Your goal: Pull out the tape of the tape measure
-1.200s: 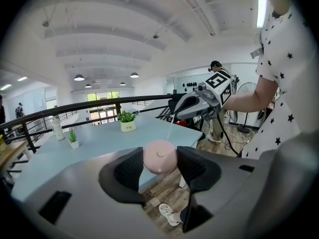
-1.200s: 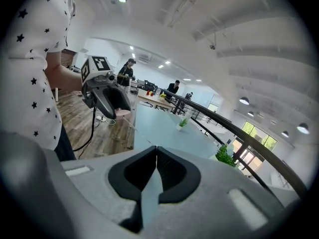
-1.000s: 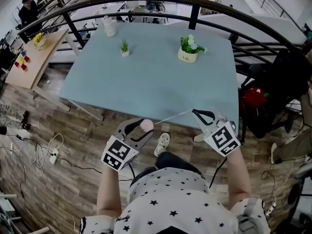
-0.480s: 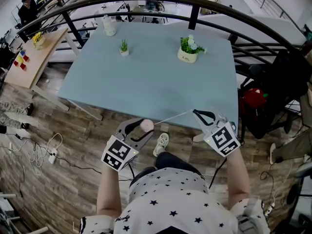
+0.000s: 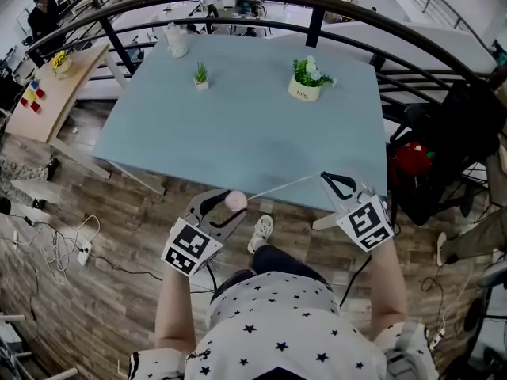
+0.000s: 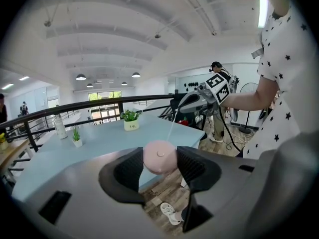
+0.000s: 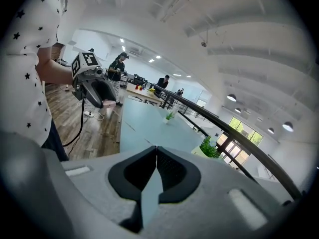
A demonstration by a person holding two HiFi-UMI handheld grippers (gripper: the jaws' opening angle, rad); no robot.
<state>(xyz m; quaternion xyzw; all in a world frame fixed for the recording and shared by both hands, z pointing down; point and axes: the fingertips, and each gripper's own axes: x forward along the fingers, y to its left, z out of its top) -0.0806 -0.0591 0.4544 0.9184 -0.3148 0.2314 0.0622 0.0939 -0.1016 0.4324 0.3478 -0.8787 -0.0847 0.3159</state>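
**Left gripper (image 6: 159, 159) on the case, right gripper (image 7: 156, 152) on the tape: pull-out partly done**

Head view and both gripper views. The left gripper's 2 jaws stand wide apart, yet their pads press on either side of the round pink tape measure (image 5: 235, 201). It sits between them with its flat face toward that gripper's camera. The right gripper's 2 jaws are closed together on the pale tape (image 5: 282, 187). The strip runs out through the seam between the pads toward that gripper's camera.

Both grippers are held in the air at the near edge of the blue table (image 5: 238, 125). The case hangs just off that edge, above the wooden floor (image 5: 95, 291), and the right gripper's jaws are over the table's near right corner. Between them the tape spans as 1 thin, nearly straight line.

A flowering pot plant (image 5: 309, 79), a small green plant (image 5: 202, 76) and a white bottle (image 5: 177, 41) stand at the far side of the table, well apart from the work.

Judged progress: the case and the tape are both gripped and a length of tape is out, so the task is under way. If a longer draw is wanted, the 2 grippers must spread further apart. How much tape is left in the case cannot be told.
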